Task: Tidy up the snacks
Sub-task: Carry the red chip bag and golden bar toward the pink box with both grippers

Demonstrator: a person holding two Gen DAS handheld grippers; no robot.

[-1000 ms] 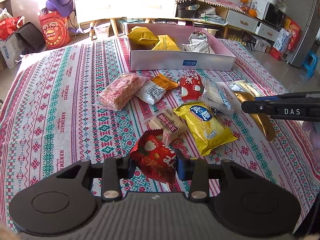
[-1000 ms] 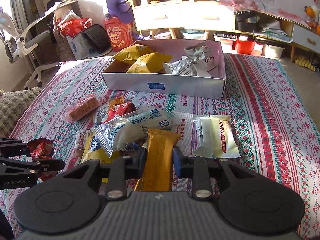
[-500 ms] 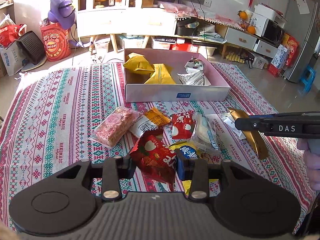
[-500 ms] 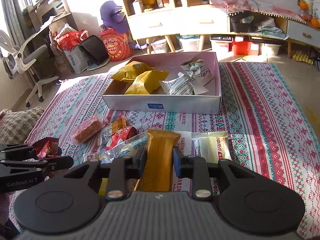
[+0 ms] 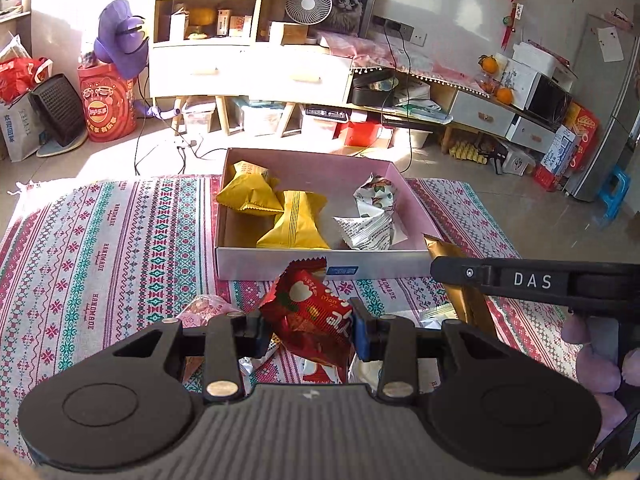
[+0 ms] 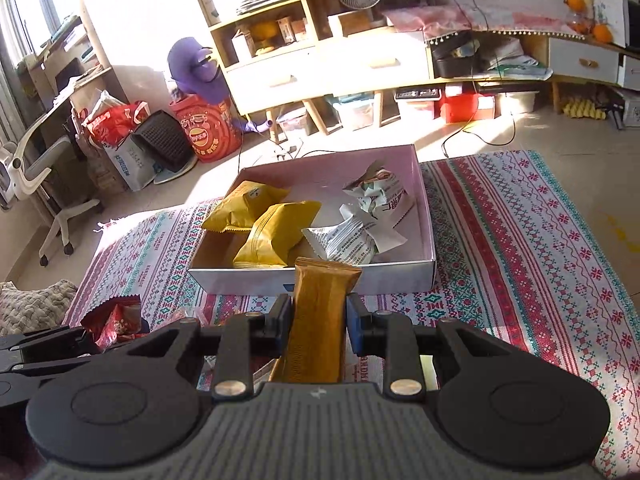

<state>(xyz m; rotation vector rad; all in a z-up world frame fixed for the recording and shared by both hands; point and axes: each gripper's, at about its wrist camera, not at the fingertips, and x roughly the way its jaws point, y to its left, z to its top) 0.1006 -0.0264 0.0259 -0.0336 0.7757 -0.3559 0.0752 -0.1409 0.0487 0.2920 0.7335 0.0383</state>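
My left gripper [image 5: 307, 326] is shut on a red snack packet [image 5: 310, 314] with an apple picture, held above the patterned cloth. My right gripper [image 6: 318, 320] is shut on a long gold bar wrapper [image 6: 318, 320], lifted off the cloth. Both hang just short of the near wall of the pink cardboard box [image 5: 320, 266] [image 6: 312, 282]. Inside the box lie two yellow packets [image 5: 294, 224] [image 6: 274, 232] and two white crumpled packets [image 5: 370, 226] [image 6: 348, 240]. The right gripper [image 5: 440, 268] with the gold bar [image 5: 466, 304] shows at right in the left wrist view.
Several loose snacks [image 5: 208, 308] lie on the cloth [image 5: 100, 248] under and behind the grippers, mostly hidden. A person's gloved hand [image 5: 592, 360] holds the right gripper. Beyond the cloth is bare floor with cables, a shelf unit [image 5: 248, 68] and bags [image 5: 104, 104].
Both grippers rose and moved forward toward the box, each keeping its snack. The loose snacks dropped out of sight beneath them and the box now looms closer.
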